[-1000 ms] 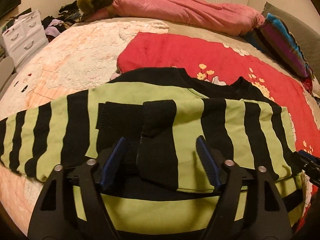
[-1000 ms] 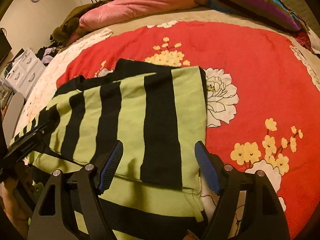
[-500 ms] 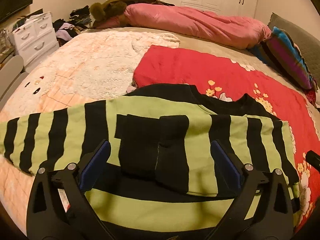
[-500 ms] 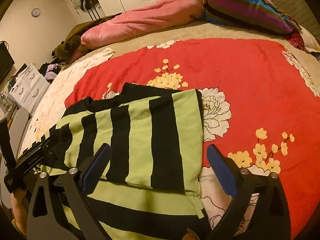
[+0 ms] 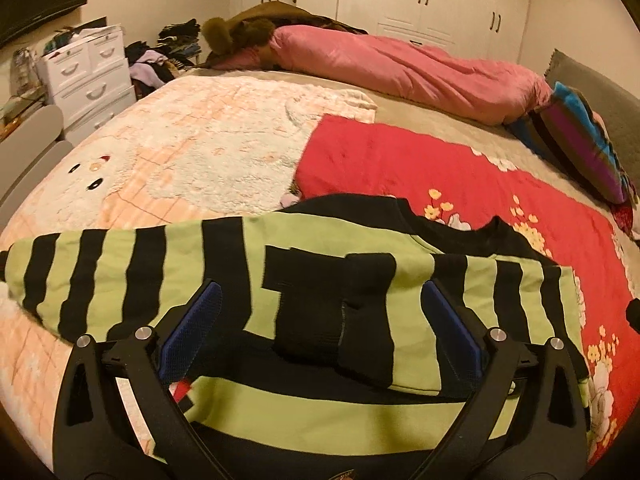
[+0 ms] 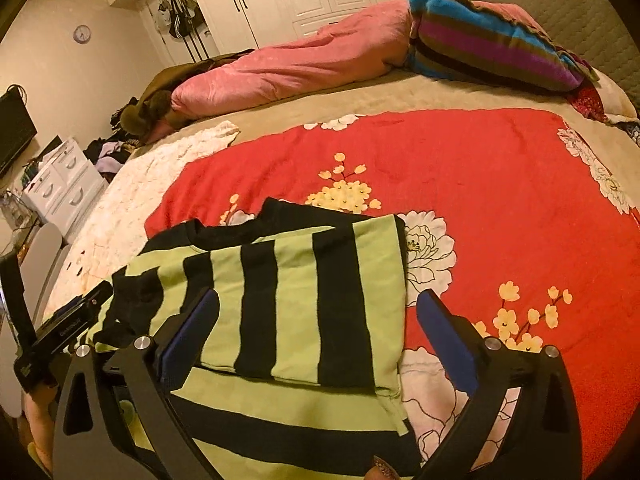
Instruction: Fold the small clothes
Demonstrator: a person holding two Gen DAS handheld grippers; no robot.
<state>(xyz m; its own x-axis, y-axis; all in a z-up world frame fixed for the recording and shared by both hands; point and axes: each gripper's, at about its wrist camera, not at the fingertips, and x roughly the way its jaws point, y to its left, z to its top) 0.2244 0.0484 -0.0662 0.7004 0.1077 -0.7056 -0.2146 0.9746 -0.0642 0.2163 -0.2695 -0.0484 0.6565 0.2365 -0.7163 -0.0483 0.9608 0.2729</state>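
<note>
A small green and black striped sweater [image 5: 224,256] lies flat on the bed, both sleeves folded across its chest, black cuffs [image 5: 332,300] meeting in the middle. My left gripper [image 5: 320,308] is open and empty, raised above the cuffs. In the right wrist view the sweater [image 6: 296,292] lies on the red blanket with its right sleeve folded in. My right gripper [image 6: 316,316] is open and empty above that side. The left gripper [image 6: 72,320] shows at the left edge of the right wrist view.
The sweater rests on a red floral blanket [image 6: 460,168] next to a white and peach cartoon blanket [image 5: 180,152]. A pink duvet [image 5: 400,68] and a striped pillow [image 6: 488,52] lie at the far side. White drawers [image 5: 88,72] stand left of the bed.
Both grippers have opened wider and lifted back from the sweater. The sweater stays folded on the bed.
</note>
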